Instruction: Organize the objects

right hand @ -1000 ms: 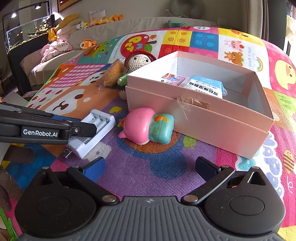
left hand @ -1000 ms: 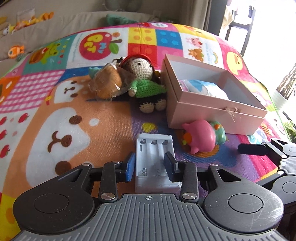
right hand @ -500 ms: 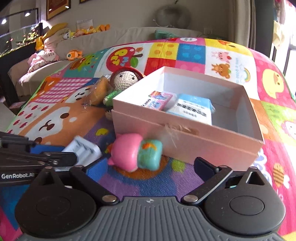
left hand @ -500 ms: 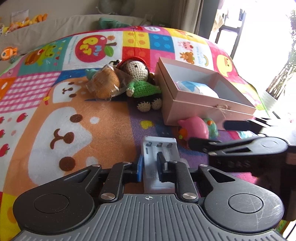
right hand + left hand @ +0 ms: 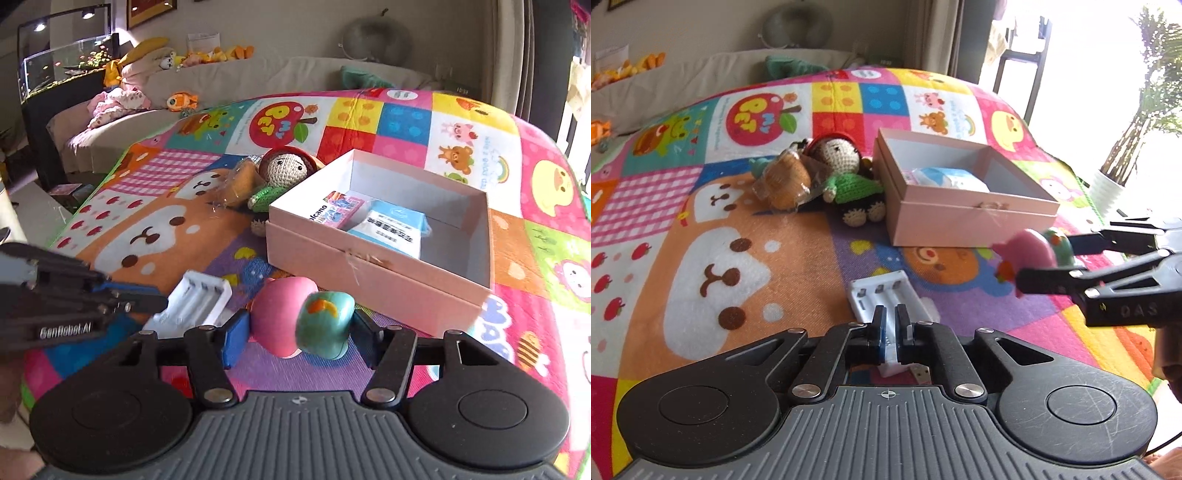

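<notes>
The pink-and-teal toy point(image 5: 303, 321) sits just in front of the pink box point(image 5: 369, 273), pinched in the right gripper point(image 5: 299, 334). Left of the box, the left gripper point(image 5: 891, 328) marked "GenRobot.AI" is clamped on the white battery charger point(image 5: 882, 295). Inside the box a packet point(image 5: 334, 212) reads "olcano", I think.

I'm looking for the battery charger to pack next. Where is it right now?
The white battery charger is pinched in the left gripper, low centre in the left wrist view, left of the pink toy and short of the pink box.
</notes>
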A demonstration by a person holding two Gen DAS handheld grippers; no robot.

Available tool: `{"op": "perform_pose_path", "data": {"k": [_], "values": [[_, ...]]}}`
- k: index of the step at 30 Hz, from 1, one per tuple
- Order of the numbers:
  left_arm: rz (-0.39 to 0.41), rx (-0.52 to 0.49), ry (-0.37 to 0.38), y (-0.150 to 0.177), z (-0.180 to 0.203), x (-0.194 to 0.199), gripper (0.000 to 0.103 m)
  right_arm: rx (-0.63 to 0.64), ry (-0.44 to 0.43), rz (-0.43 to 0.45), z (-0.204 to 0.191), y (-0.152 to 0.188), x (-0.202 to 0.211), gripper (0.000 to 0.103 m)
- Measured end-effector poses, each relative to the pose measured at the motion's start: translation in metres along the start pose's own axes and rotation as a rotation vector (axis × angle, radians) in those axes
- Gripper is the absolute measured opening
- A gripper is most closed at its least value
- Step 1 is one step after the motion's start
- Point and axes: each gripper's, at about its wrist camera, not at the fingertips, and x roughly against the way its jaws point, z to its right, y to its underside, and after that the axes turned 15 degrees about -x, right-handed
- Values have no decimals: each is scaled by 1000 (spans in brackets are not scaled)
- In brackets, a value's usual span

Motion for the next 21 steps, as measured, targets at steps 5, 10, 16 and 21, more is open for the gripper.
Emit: {"op": "perform_pose_path", "data": {"k": [5, 10, 16, 21], "values": [[-24, 20, -80, 7, -7, 7, 9, 47, 63, 18, 6, 21, 12, 60], [-161, -13, -149, 22, -29, 0, 12, 17, 110, -8, 19, 35, -2, 72], [-159, -40, -162, 21, -37, -8, 20, -28, 138, 7, 30, 49, -19, 97], [-157, -16, -227, 15, -47, -19, 32, -66, 117, -3, 37, 50, -19, 99]]}}
